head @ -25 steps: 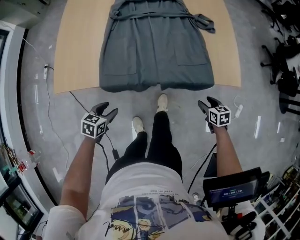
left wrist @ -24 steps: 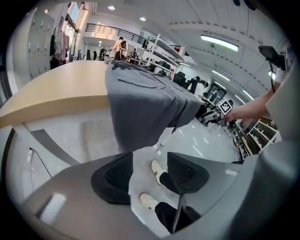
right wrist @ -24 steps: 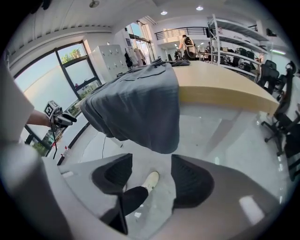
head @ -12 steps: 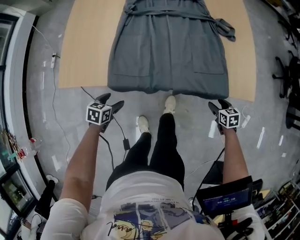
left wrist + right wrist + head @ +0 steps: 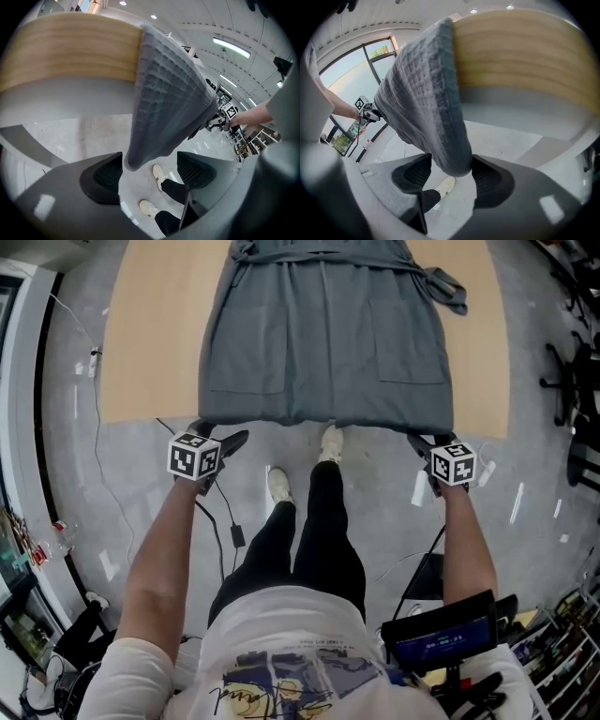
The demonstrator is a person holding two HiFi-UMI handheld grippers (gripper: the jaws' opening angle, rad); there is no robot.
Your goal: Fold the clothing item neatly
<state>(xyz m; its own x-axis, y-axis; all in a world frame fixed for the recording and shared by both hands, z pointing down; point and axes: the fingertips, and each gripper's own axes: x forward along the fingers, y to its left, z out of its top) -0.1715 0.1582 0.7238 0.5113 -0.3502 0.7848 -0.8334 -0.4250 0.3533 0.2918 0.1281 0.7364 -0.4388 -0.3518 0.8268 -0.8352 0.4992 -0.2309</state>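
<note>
A grey waffle-knit robe (image 5: 323,334) lies flat on the wooden table (image 5: 150,352), and its hem hangs over the near edge. My left gripper (image 5: 220,434) is at the hem's left corner. In the left gripper view the corner (image 5: 140,152) hangs between the jaws, which are opening, close to the left pad and apart from the right one. My right gripper (image 5: 427,439) is at the hem's right corner. There the cloth (image 5: 440,140) fills most of the gap of the open gripper (image 5: 451,164); no pinch shows.
The person's white shoes (image 5: 277,486) stand on the grey floor just below the table edge. A black cable (image 5: 230,521) runs across the floor at the left. The robe's belt end (image 5: 448,287) trails to the right. Office chairs (image 5: 577,381) stand at the far right.
Both grippers have risen from beside the legs to the robe's hem corners. The left gripper's jaws have spread wider.
</note>
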